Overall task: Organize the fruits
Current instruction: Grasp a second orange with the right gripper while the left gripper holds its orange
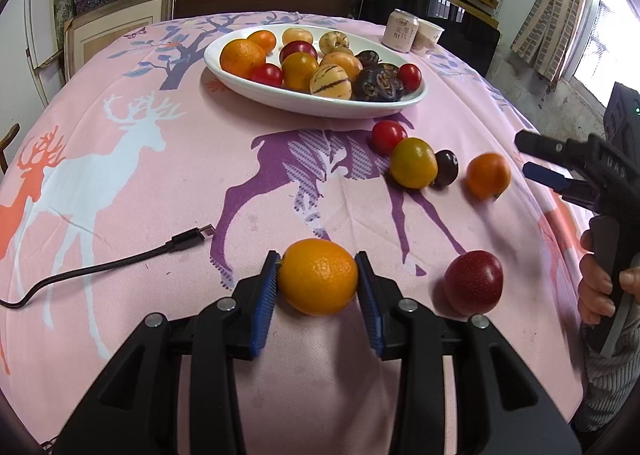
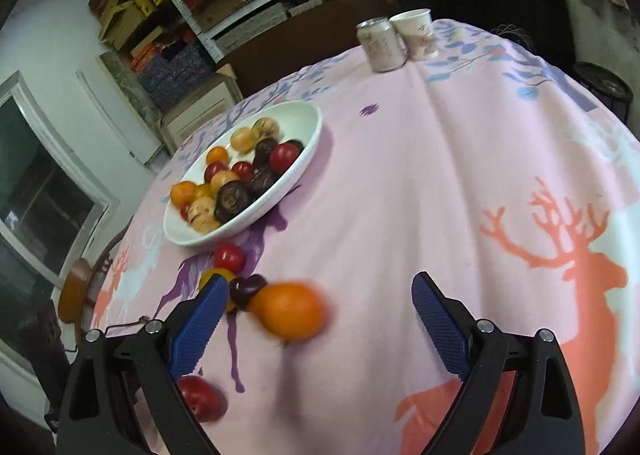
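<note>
- Clamping an orange (image 1: pixel 318 276): left gripper (image 1: pixel 317 287), blue pads pressed on both its sides, low over the pink deer-print tabletop (image 1: pixel 160 183).
- Spread wide apart: right gripper (image 2: pixel 320 319), nothing between the pads; blurred orange fruit (image 2: pixel 290 313) just beyond its left finger.
- Lay loose nearby: red tomato (image 1: pixel 388 136), yellow-green citrus (image 1: pixel 413 163), dark fruit (image 1: pixel 446 168), red plum (image 1: pixel 474 282).
- Stood farther back: white oval bowl (image 1: pixel 304 101), heaped with mixed fruit.
- Ran across tabletop at left: black cable (image 1: pixel 100 267).
</note>
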Available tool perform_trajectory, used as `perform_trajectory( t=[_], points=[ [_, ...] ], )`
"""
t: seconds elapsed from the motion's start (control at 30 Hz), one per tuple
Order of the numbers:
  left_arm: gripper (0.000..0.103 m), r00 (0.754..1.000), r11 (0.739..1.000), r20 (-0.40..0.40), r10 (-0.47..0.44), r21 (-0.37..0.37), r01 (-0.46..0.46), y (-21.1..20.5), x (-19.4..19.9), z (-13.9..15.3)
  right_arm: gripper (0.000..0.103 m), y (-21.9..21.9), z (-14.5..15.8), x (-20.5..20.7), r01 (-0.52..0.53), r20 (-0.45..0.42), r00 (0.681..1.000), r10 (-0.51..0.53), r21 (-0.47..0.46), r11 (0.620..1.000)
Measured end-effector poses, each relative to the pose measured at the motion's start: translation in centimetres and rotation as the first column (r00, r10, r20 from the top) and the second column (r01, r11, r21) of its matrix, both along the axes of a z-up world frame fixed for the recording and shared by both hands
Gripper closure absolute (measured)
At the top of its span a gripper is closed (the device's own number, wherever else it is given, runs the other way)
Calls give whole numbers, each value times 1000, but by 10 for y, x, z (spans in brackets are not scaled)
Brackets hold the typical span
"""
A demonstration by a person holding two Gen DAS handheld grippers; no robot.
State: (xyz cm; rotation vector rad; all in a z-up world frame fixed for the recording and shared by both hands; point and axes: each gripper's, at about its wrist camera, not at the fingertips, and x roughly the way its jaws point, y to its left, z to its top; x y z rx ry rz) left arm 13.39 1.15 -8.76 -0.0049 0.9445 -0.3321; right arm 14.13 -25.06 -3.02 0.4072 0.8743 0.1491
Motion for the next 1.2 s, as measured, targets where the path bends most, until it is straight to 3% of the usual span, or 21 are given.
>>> perform_trajectory(
  t=[0.1,0.2,0.47,0.63,0.77,0.93,1.07,1.13,1.2],
  points=[
    [66,1000,1000,0,0,1,0,0,0,0,10,22,2,-3,-65,16,998,67,-99,993],
    [66,1000,1000,1,-1,4,1,-1,0,0,10,27,-1,1,-36,-2,999,36,-205,978],
    [66,1000,1000,2,-1,4,1,-1,0,0,10,1,-5,4,71,-11,997,-74,-190,979],
    [66,1000,1000,1,-1,4,1,-1,0,-1,10,-14,-6,8,122,-9,992,-124,-122,985],
    [66,1000,1000,2,-1,5,1,-1,0,-1,20,-18,-4,21,121,-38,991,-126,-108,987],
    [66,1000,1000,1,-1,4,1,-2,0,-1,36,0,1,44,58,-34,997,-73,-321,945],
    [65,1000,1000,1,-5,7,5,-2,0,-1,37,-3,-13,37,35,-41,998,-48,-276,960],
    [64,1000,1000,1,-7,10,7,-4,0,-1,46,-2,-20,39,14,-71,997,-36,-281,959],
    [64,1000,1000,1,-7,10,7,-4,0,-1,47,0,-19,40,15,-60,998,-33,-289,957]
  ],
)
